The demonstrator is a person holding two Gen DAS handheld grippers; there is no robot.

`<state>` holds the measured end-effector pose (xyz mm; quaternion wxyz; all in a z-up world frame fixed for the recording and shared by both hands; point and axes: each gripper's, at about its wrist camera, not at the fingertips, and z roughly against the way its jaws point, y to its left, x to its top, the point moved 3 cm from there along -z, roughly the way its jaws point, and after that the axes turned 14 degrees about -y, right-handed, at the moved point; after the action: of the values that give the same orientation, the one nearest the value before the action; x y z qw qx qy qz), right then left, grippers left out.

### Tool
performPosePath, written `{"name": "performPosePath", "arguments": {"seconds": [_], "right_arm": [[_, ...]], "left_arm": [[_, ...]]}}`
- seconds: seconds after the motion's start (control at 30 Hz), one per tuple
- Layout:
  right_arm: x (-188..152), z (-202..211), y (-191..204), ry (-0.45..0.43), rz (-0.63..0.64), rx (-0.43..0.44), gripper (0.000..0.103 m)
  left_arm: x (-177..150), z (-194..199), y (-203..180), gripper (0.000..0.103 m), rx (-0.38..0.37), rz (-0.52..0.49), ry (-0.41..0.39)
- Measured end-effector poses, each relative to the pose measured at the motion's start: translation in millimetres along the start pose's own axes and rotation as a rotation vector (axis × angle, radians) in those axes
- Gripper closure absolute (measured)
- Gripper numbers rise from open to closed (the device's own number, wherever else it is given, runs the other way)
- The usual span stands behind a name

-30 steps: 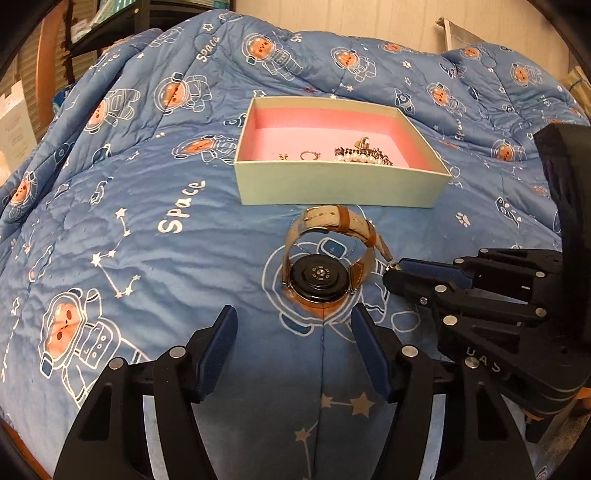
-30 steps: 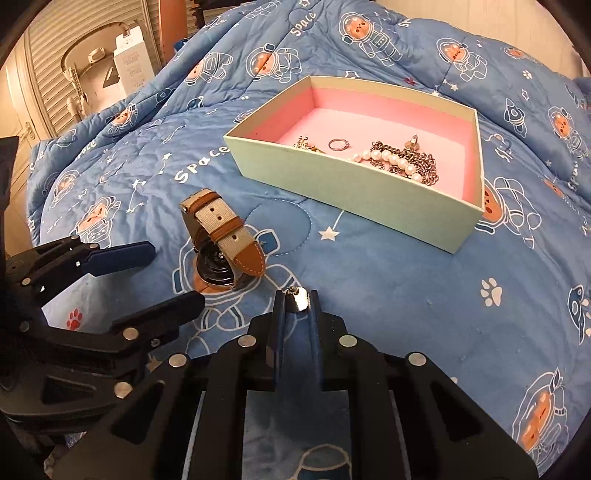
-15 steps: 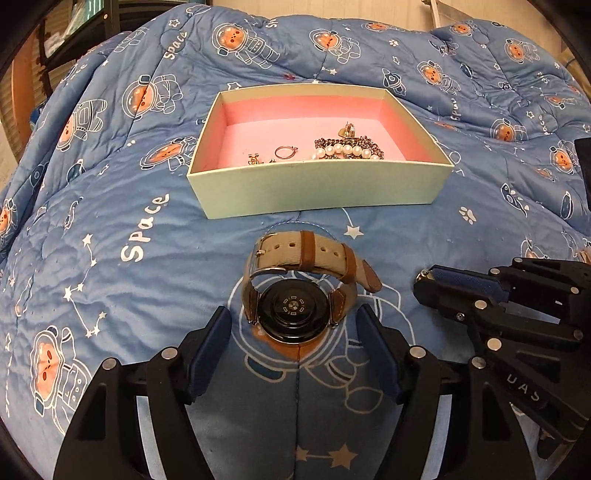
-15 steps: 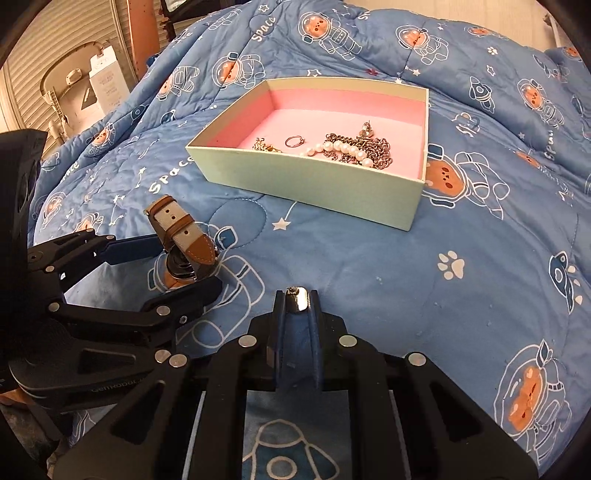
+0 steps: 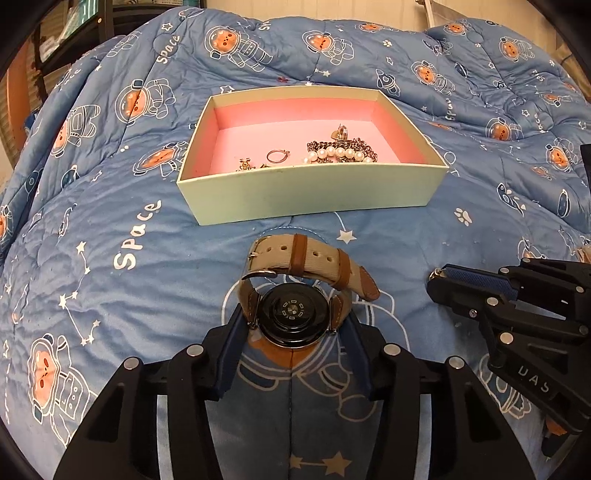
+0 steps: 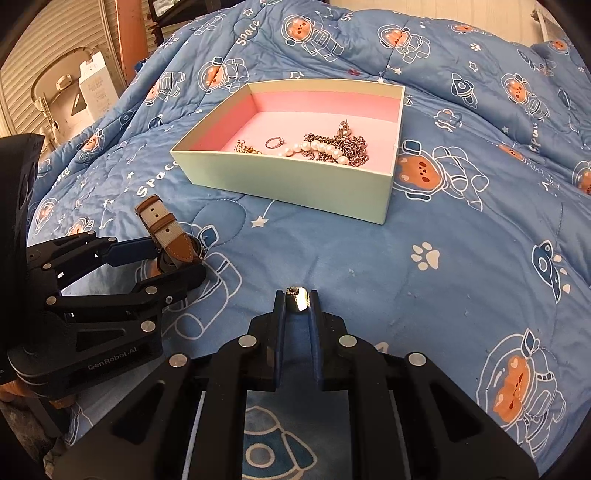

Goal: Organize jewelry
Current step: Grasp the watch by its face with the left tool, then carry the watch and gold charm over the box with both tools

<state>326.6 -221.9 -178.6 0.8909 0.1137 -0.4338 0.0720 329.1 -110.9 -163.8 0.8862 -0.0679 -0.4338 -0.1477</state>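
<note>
A watch [image 5: 293,312] with a beige and brown strap lies on the blue quilt, its black back facing my left camera. My left gripper [image 5: 291,332] has its fingers on either side of the watch case, touching or nearly touching it. The watch also shows in the right wrist view [image 6: 173,240] between the left fingers. My right gripper [image 6: 297,299] is shut on a small silver jewelry piece [image 6: 298,297] and shows at the right of the left wrist view [image 5: 439,280]. A pale green box [image 5: 314,192] with a pink inside holds a ring [image 5: 277,156], a pearl bracelet [image 5: 336,153] and chains.
The blue space-print quilt [image 5: 110,240] covers a soft, uneven bed. White boxes [image 6: 94,88] and a shutter stand beyond the bed at the far left of the right wrist view. A dark shelf [image 5: 92,22] stands behind the bed.
My left gripper has moved forward over the watch and narrowed around its case. The box looks nearer in both views. My right gripper stays shut on the silver piece.
</note>
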Motion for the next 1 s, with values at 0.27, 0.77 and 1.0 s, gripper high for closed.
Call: {"name": "performPosePath", "arguments": {"seconds": [0.27,0.77,1.0], "right_arm": [[-2.8,6.6,0.6,-0.004,0.006,0.002,0.09],[3.6,35.1,19.3,-0.062,0.02,0.126,0.09],[22.4,43.5,31.1,-0.109,0.064,0.166,0.09]], "left_arm": [[-3.3,15.3,6.3,0.054,-0.017,0.049,-0.024],[-7.4,68.0,20.2,0.054,-0.039,0.138,-0.095],[12.6,78.2,16.4,0.054,-0.061,0.121,-0.136]]}}
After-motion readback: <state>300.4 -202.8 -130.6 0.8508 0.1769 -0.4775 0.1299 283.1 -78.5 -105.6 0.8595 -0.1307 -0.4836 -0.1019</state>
